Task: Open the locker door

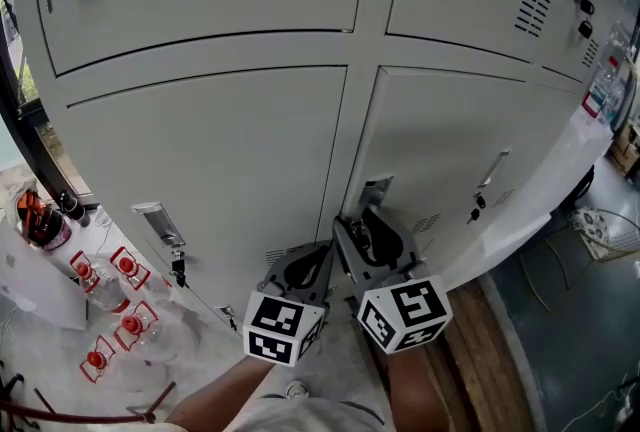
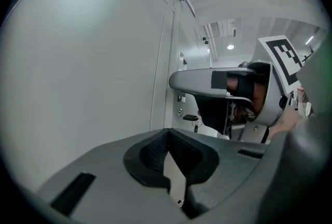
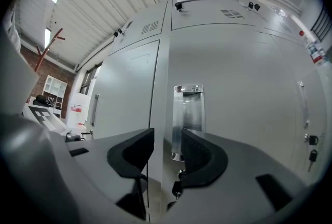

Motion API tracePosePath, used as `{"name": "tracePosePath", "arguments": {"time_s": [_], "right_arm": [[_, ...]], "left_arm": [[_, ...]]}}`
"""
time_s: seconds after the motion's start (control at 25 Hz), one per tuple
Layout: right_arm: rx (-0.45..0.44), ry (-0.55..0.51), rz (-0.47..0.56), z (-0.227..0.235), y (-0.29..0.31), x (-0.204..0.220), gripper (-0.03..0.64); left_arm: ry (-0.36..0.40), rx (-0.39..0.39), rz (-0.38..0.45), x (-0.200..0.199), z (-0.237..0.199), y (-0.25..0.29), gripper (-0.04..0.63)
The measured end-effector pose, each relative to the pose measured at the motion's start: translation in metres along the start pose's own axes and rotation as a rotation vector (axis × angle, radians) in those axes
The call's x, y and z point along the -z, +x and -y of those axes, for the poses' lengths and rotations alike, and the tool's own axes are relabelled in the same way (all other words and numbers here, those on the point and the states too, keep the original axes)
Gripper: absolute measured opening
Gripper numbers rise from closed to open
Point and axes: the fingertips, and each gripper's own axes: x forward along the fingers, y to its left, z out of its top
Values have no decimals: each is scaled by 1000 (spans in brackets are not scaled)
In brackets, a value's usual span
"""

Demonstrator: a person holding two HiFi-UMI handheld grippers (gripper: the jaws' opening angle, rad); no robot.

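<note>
The grey locker door (image 1: 450,150) is the lower one of the middle column. Its chrome recessed handle (image 1: 375,190) sits at its left edge. My right gripper (image 1: 370,232) is up against that handle. In the right gripper view its jaws stand open, one either side of the door seam, with the handle (image 3: 188,119) just beyond the right jaw. A key (image 3: 176,186) hangs in the lock below the handle. My left gripper (image 1: 310,265) hangs beside it to the left, shut and empty (image 2: 167,158), facing the neighbouring door (image 2: 83,62).
The lower left door has its own handle (image 1: 158,220) and key (image 1: 178,268). A third column has a handle (image 1: 492,168). Several red-labelled water bottles (image 1: 110,285) stand on the floor at the left. A wooden strip (image 1: 480,360) and cables (image 1: 600,220) lie at the right.
</note>
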Motion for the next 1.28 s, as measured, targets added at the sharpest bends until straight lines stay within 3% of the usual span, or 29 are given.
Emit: {"name": "tracePosePath", "arguments": {"time_s": [0.4,1.28], "right_arm": [[-53,-11,8,-5,-22,-2,152],[-176,28,39,1,-107,-8,149]], "left_arm": [[-23,-49,-9,6,2,-4,6],[-24,-145,5,9,72,-21,6]]}}
